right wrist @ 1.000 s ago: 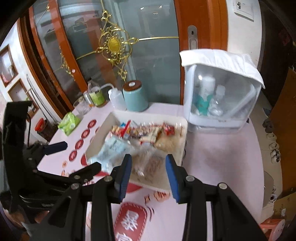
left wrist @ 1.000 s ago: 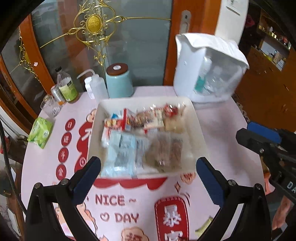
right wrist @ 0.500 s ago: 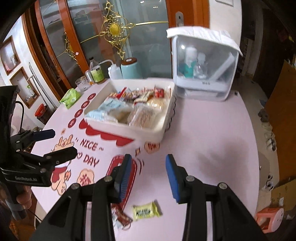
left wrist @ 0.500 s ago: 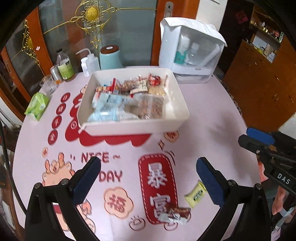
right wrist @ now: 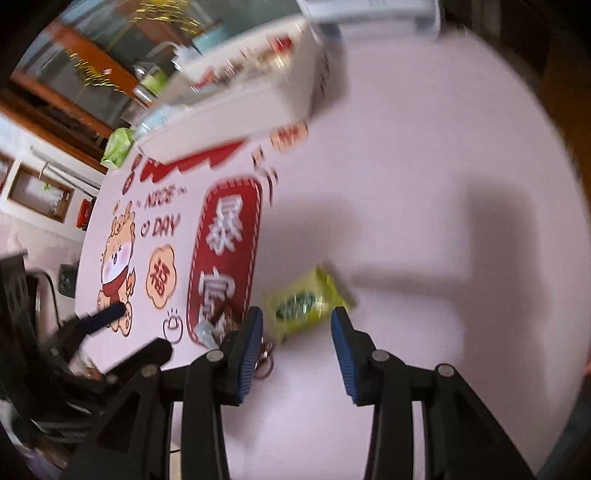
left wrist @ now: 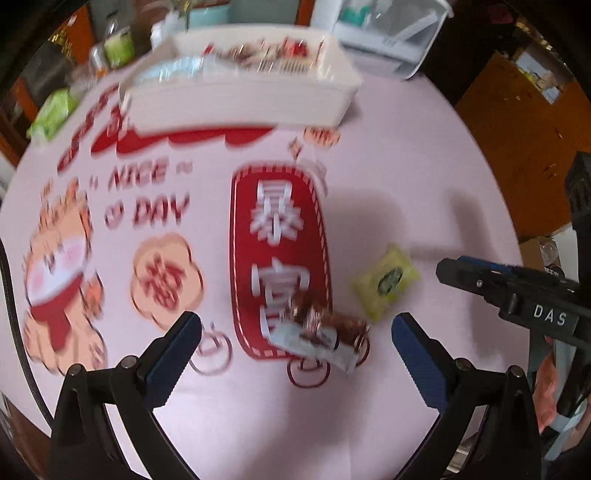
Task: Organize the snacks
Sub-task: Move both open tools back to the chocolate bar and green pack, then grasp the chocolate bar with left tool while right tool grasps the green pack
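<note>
Two loose snacks lie near the front of the pink table: a yellow-green packet and a brown-and-white wrapped snack. My left gripper hangs open just above the brown snack, which lies between its wide-spread fingers without touching them. My right gripper is open over the near edge of the yellow-green packet, its pads apart from it. The white tray full of snacks stands at the back of the table.
A clear white-lidded container stands behind the tray on the right. Bottles and a green pack sit at the back left. The right gripper shows at the left view's right edge, with a hand below it.
Both grippers have come down and back from over the tray toward the table's front. The two loose snacks now lie close under the fingers. Both openings look unchanged.
</note>
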The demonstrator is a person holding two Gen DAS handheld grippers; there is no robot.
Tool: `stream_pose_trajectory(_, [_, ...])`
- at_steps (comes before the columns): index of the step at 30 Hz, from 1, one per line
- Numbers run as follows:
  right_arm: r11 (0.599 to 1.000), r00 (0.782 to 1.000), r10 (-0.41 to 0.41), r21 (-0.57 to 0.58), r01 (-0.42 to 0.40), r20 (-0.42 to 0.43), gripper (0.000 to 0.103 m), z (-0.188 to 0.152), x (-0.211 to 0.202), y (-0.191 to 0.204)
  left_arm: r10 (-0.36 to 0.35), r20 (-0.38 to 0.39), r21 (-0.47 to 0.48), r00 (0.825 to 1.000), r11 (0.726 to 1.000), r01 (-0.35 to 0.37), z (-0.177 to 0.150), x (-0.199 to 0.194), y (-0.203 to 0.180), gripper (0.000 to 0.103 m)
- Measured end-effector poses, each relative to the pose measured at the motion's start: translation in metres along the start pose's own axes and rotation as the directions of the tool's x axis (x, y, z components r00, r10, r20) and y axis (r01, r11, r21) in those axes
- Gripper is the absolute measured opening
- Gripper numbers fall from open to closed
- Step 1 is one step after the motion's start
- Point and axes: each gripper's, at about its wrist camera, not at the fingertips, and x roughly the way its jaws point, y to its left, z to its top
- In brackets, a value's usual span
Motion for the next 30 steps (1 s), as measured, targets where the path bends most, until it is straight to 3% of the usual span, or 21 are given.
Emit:
stream_pose_trajectory(5, [0.99,0.992,0.079,0.124,-0.067,-0.097,0.039,-0.007,0.037,-0.011,-0.008,-0.036,-0.086,0.999,0.996,0.005,-0.022,0.025,0.005,0.102])
stream_pose_trajectory(9, [0.982,0.988,0.097,0.17,-0.076,-0.118,0.039,-0.004,0.055,-0.009,-0.003,-0.051,-0.124,0.999,0.992,-0.003,-0.03,0.037,0.005,0.102])
stream_pose_trajectory(17, [0.991,0.997,-0.049,0.117,0.056,-0.061,0.047,0.016,0.065,0.016,-0.005,-0.059,-0.162,0.998,0.987,-0.005,-0.035,0.046,0.005,0.102])
stream_pose_trajectory(22, [0.989,0.985,-0.15,-0.015,0.149,-0.083,0.067,0.02,0.075,0.042,-0.009,-0.061,-0.19,0.998,0.982,-0.003,-0.033,0.048,0.006,0.102])
stream_pose_trajectory(26, [0.966,0.971,-0.235,-0.127,0.227,-0.054,0.065,0.019,0.083,0.057,0.006,-0.063,-0.202,0.998,0.979,-0.019,-0.03,0.051,0.005,0.102])
stream_pose_trajectory(29, [0.931,0.954,-0.299,-0.224,0.287,-0.019,0.043,0.014,0.083,0.062,0.007,-0.066,-0.208,0.998,0.978,-0.021,-0.025,0.055,0.004,0.102])
stream_pose_trajectory(30, [0.931,0.956,-0.294,-0.234,0.281,-0.019,0.042,0.013,0.082,0.06,0.01,-0.065,-0.209,0.998,0.978,-0.024,-0.024,0.056,0.004,0.102])
